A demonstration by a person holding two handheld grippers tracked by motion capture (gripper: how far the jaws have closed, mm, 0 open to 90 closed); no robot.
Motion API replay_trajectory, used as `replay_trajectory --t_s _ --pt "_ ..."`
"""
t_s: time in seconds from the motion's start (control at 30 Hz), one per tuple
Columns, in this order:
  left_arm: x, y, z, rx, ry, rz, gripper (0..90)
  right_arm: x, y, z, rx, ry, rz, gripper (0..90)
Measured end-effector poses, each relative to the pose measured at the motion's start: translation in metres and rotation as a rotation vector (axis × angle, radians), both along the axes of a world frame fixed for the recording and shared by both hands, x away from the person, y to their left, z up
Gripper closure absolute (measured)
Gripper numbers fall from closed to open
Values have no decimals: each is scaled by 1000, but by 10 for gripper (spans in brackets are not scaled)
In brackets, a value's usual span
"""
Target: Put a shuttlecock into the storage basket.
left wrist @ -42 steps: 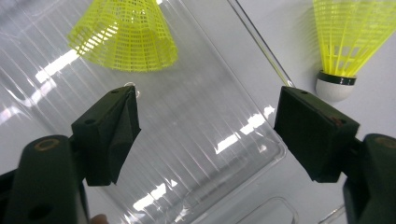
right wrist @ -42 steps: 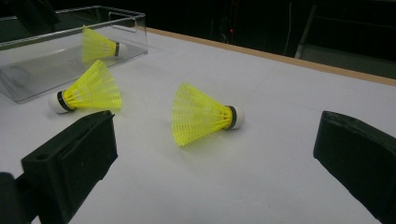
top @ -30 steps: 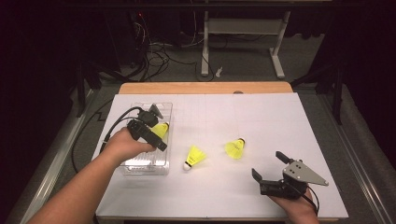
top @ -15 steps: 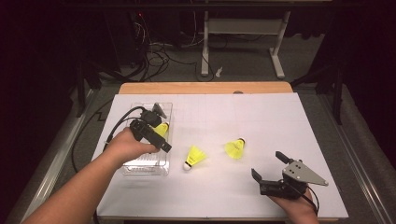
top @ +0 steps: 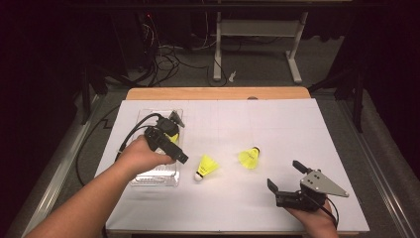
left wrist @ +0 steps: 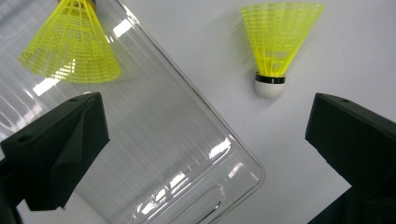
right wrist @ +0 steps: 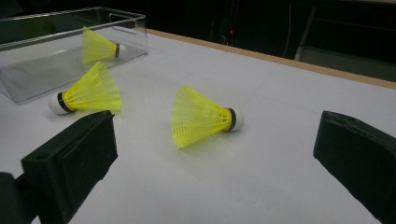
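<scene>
Overhead, the left gripper (top: 174, 140) hovers above a clear plastic tray (top: 151, 178) at the left of the white-covered desk (top: 277, 124), its fingers (left wrist: 60, 149) spread wide apart and holding nothing. One yellow shuttlecock (left wrist: 72, 44) lies inside the tray toward its far end, its skirt resting on the ribbed floor. A second shuttlecock (top: 206, 166) lies on the desk just right of the tray's near right corner, apart from the wall, with its white cork pointing toward the near edge. A third shuttlecock (top: 249, 157) lies farther right, near the middle of the desk, on its side with the cork pointing to the far right. The right gripper (top: 287, 177) rests at the near right of the desk, well apart from the tray, with its fingers (right wrist: 70, 168) also wide apart and empty. Seen along the right gripper, the third shuttlecock lies between its two fingers but farther off, untouched. A grey three-cornered plate (top: 324, 183) tops the right gripper.
</scene>
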State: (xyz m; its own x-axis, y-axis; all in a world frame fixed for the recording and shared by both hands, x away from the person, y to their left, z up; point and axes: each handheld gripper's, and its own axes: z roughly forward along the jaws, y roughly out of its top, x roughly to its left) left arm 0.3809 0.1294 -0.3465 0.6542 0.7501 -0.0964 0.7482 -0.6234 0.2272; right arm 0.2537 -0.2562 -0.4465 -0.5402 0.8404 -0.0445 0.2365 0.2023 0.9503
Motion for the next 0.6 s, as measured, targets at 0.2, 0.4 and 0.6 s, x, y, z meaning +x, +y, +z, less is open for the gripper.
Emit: replay_trajectory --t_s 0.2,0.4,0.6 --pt "-4 -11 4 -9 -5 -22 6 0 1 1 -3 -2 3 0" --pt "-6 -18 7 -17 -9 -42 6 2 1 0 2 3 -1 0" --pt "-11 -21 7 -31 -9 -45 6 2 2 0 0 1 6 0"
